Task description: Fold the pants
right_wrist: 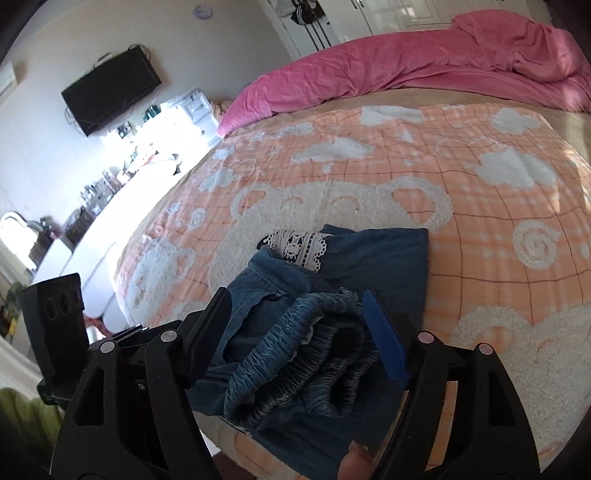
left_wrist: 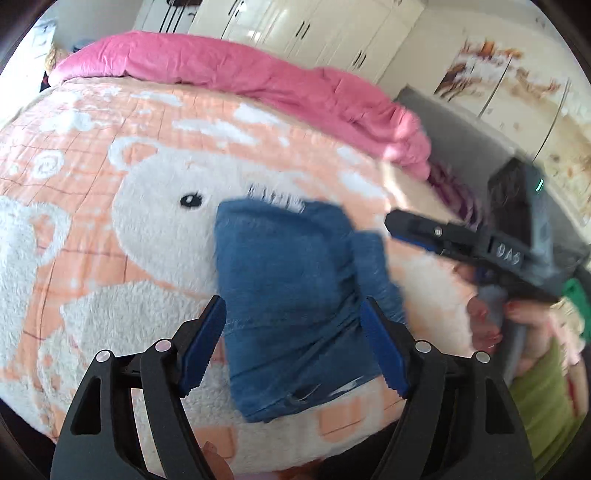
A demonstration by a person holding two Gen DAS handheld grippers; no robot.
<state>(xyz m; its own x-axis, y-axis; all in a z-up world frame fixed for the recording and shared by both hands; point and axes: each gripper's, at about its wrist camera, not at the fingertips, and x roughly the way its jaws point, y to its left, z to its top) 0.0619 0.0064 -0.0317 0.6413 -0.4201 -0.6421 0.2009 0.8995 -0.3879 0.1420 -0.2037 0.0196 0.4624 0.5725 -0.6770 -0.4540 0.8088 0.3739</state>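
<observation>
The blue denim pants (left_wrist: 291,295) lie folded into a compact bundle on the peach bear blanket (left_wrist: 92,229). In the right wrist view the pants (right_wrist: 314,332) show their elastic waistband in front and a white lace trim (right_wrist: 295,249) at the far end. My left gripper (left_wrist: 293,332) is open, its blue pads on either side of the bundle, above it. My right gripper (right_wrist: 295,328) is open, its fingers standing either side of the waistband. The right gripper also shows in the left wrist view (left_wrist: 461,240), to the right of the pants.
A pink duvet (left_wrist: 258,74) is bunched along the far side of the bed. White wardrobes (left_wrist: 314,29) stand behind. A wall TV (right_wrist: 110,92) and a cluttered white counter (right_wrist: 110,192) are to the left. The bed's near edge is just below the pants.
</observation>
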